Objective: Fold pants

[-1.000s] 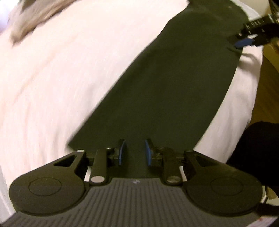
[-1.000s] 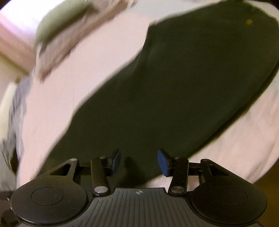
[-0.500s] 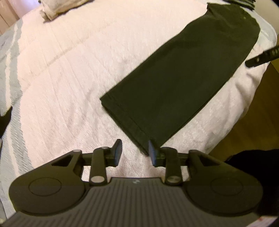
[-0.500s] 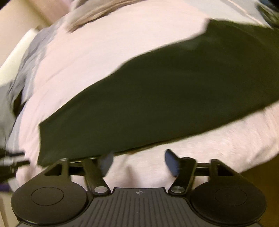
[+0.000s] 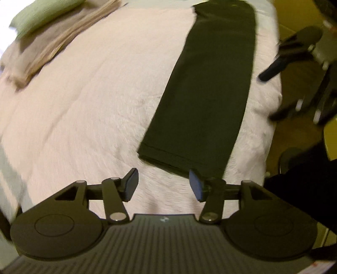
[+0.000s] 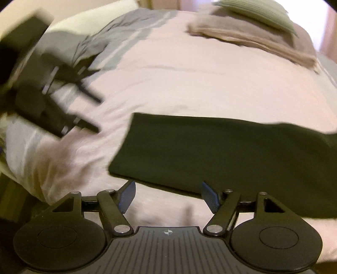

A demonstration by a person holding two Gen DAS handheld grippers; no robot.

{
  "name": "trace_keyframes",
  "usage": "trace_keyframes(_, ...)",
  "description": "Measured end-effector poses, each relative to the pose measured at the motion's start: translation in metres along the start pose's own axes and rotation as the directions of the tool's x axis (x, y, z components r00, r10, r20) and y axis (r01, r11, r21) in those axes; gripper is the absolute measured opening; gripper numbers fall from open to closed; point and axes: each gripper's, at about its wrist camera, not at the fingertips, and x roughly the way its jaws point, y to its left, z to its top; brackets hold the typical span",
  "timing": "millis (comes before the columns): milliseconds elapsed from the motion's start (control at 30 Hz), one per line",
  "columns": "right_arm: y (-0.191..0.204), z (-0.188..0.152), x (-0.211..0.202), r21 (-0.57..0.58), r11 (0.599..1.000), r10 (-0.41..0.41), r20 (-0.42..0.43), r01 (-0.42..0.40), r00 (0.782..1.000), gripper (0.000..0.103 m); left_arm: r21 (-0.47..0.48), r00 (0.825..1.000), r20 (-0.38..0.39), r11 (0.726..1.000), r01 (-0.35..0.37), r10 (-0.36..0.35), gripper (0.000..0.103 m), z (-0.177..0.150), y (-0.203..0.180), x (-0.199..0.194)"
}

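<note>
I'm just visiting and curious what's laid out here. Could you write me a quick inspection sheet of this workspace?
Surface: bed with a pale pink blanket, grey striped bedding at one side.
Job's things: dark pants lying flat as a long strip near the bed edge.
Clutter: folded tan cloth with a green pillow on it, at the far end.
Grippers: left tool open, empty, at the pants' hem; right tool open, empty, over the pants' long edge.
Cables: nothing seen.
Surroundings: wooden floor beside the bed; a dark sleeve.
</note>
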Motion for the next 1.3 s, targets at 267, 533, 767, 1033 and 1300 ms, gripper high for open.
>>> trace_keyframes(267, 0.107, -0.018, 0.088, -0.553, 0.813, -0.222, -0.002, 0.184, 0.975, 0.066, 0.292, 0.991, 0.093, 0.954, 0.066, -0.097, 0.064, -0.023, 0.023, 0.017)
trace_keyframes(533, 0.112, -0.024, 0.122, -0.631, 0.740, -0.276, 0.033, 0.234, 0.961, 0.044, 0.427, 0.979, 0.139, 0.901, 0.076, -0.148, 0.074, -0.044, 0.030, 0.034)
trace_keyframes(767, 0.078, 0.014, 0.082, -0.422, 0.870, -0.243, 0.082, 0.254, 0.967, 0.008, 0.632, 0.967, 0.185, 0.775, 0.018, -0.173, 0.078, -0.047, 0.018, 0.047)
trace_keyframes(1033, 0.057, 0.036, 0.045, -0.234, 0.951, -0.184, 0.101, 0.203, 0.978, 0.007, 0.784, 0.945, 0.260, 0.615, -0.086, -0.200, 0.076, -0.029, 0.005, 0.068)
trace_keyframes(1300, 0.027, 0.061, -0.028, 0.005, 0.981, -0.192, 0.154, 0.194, 0.969, 0.007, 0.795, 0.934, 0.224, 0.606, -0.011, -0.278, 0.014, 0.046, 0.025, 0.035)
